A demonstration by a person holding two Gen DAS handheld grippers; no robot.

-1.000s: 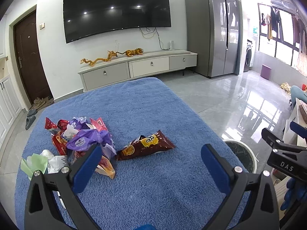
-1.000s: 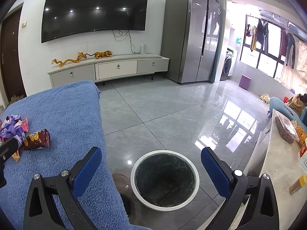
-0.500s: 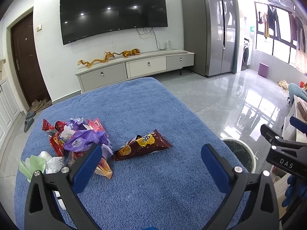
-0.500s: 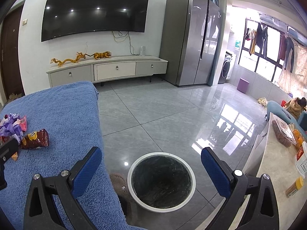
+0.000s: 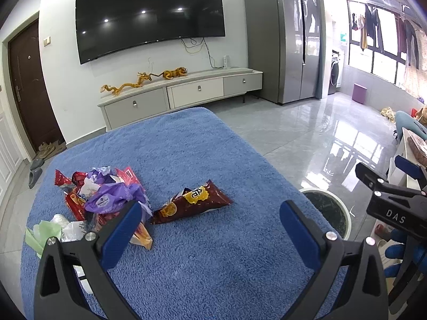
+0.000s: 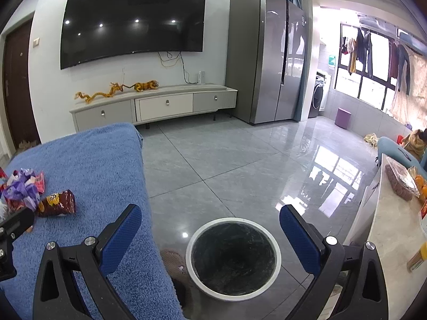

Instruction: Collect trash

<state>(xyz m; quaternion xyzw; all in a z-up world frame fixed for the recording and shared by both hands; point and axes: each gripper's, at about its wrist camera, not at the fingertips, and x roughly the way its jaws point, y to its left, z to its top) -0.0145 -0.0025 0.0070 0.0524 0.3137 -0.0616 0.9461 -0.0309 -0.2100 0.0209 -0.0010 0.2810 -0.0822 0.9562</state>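
Note:
A brown snack bag (image 5: pixel 192 202) lies on the blue towel-covered table (image 5: pixel 186 146), beside a pile of purple, red and white wrappers (image 5: pixel 101 200). My left gripper (image 5: pixel 210 226) is open and empty, just short of the brown bag. My right gripper (image 6: pixel 210 229) is open and empty, above the white-rimmed trash bin (image 6: pixel 233 256) on the floor. The brown bag (image 6: pixel 57 202) and the pile (image 6: pixel 22 189) show at the left of the right wrist view. The bin (image 5: pixel 327 213) shows past the table's right edge in the left wrist view.
A TV cabinet (image 5: pixel 181 96) and a grey fridge (image 5: pixel 283 40) stand at the far wall. A counter with food (image 6: pixel 400 213) is at the right. A brown slipper (image 6: pixel 176 269) lies by the bin. The floor is glossy grey tile.
Both grippers have shifted slightly; the trash and bin sit a little lower and left in view. Nothing was taken hold of.

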